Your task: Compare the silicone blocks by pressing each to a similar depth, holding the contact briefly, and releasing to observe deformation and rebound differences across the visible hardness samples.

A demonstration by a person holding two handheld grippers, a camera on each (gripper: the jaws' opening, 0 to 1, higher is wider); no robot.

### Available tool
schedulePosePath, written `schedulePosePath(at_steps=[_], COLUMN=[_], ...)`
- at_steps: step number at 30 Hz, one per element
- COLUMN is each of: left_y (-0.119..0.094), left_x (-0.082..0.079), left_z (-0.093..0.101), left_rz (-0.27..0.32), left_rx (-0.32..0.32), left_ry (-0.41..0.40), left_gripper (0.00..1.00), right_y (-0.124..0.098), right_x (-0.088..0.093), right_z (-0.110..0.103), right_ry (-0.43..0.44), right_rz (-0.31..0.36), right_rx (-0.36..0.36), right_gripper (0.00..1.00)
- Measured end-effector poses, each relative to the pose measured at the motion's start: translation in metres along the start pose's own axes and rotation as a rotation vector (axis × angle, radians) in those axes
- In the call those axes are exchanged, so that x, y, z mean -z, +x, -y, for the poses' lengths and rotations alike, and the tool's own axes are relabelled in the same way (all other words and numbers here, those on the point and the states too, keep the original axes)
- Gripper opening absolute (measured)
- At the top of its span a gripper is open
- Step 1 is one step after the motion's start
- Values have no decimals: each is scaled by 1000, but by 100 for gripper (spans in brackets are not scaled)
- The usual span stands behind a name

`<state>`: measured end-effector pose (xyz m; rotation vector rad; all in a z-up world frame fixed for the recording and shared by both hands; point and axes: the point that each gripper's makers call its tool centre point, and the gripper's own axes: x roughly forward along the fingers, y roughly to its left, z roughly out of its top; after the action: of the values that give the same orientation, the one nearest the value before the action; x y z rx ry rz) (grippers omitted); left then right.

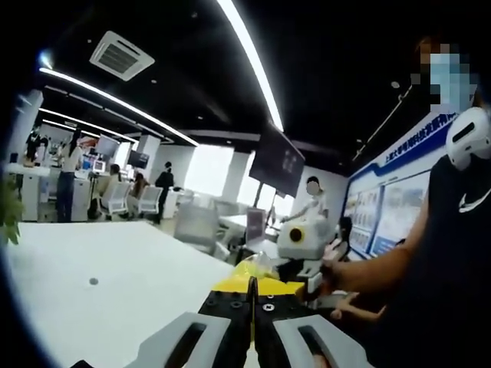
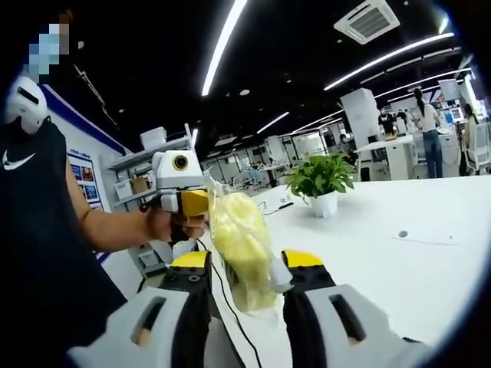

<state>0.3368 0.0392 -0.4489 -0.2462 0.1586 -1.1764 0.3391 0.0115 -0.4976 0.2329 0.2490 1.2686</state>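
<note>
A soft yellow block in a clear plastic bag [image 2: 242, 245] hangs upright between the two yellow-tipped jaws of my right gripper [image 2: 247, 261], which press on both its sides. My left gripper [image 2: 184, 201], held in a person's hand, pinches the top of the bag from the left. In the left gripper view, my left gripper [image 1: 253, 287] has its jaws together, with a thin edge of the bag [image 1: 258, 267] sticking up between the tips. The right gripper [image 1: 305, 244] faces it from just beyond, held by a hand.
A broad white table [image 2: 399, 261] lies below both grippers, with a potted plant [image 2: 322, 180] on it. A person in a black shirt [image 1: 453, 268] stands close by. Chairs [image 1: 198, 224], desks and other people are farther back, near a hanging screen [image 1: 276, 161].
</note>
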Motion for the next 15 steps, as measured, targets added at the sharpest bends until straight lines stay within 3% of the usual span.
schedulePosePath(at_steps=[4,7,11,15], left_y=[1,0,-1,-2], left_x=[0,0,0,-2], left_z=[-1,-5,-7,-9], left_rz=[-2,10,15,23], left_rx=[0,-6,-13,-14], left_ry=[-1,-14,-18,-24], left_gripper=[0,0,0,0], right_y=[-2,-3,-4,-7], right_x=[1,0,1,2], right_z=[7,17,27,34], right_ry=[9,-12,-50,-55], right_rz=[5,16,5,-3], right_rx=[32,84,151,195], right_gripper=[53,74,95,96])
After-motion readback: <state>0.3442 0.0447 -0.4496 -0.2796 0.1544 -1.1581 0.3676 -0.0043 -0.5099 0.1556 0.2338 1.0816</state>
